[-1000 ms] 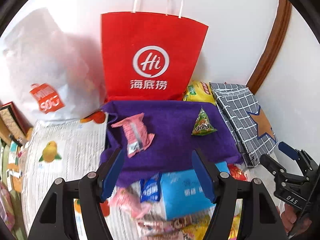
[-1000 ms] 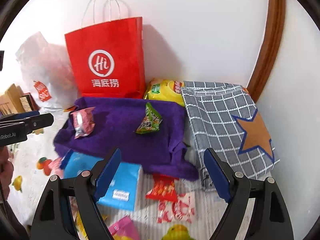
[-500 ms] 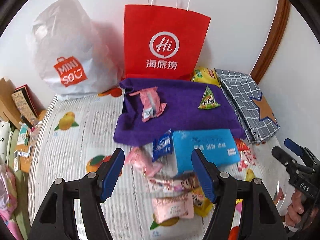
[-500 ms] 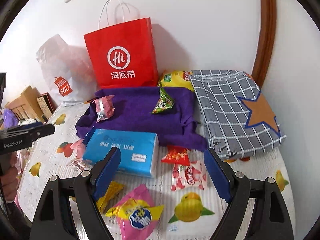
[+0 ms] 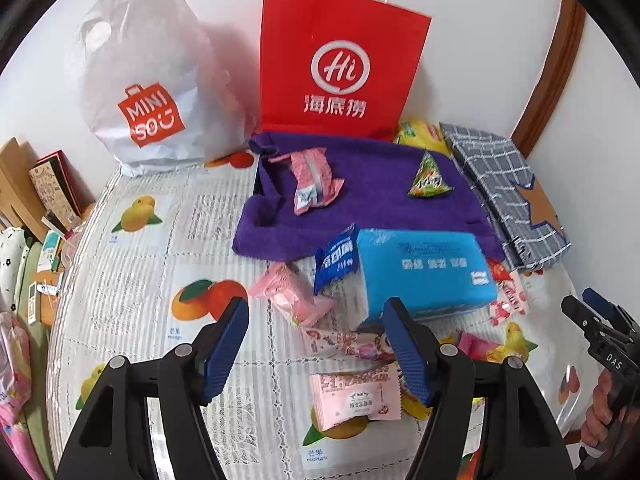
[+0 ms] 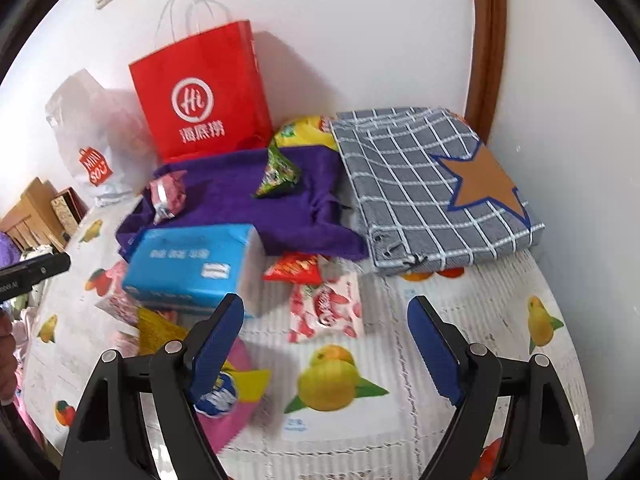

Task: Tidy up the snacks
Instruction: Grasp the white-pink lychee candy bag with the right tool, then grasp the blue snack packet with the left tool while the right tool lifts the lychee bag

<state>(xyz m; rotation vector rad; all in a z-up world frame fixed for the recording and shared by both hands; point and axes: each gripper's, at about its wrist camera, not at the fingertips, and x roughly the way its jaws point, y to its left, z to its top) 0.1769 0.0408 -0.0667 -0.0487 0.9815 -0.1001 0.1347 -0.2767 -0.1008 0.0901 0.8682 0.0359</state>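
Left wrist | left gripper (image 5: pixel 316 338) jaws apart, empty | pink packet (image 5: pixel 354 394) below

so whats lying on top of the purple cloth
Two snacks lie on the purple cloth: a pink packet toward its left and a green triangular packet toward its right. The blue box overlaps its front edge. Whatever is under the cloth is covered.

I'm seeing a matt red paper bag (image 5: pixel 340 72) standing beside a crinkly white plastic bag (image 5: pixel 148 80). A fuzzy purple cloth (image 5: pixel 360 196) is lying by a woven checked cloth (image 6: pixel 432 184), and glossy snack wrappers (image 6: pixel 324 312) are shining on the ribbed table cover (image 5: pixel 132 280).
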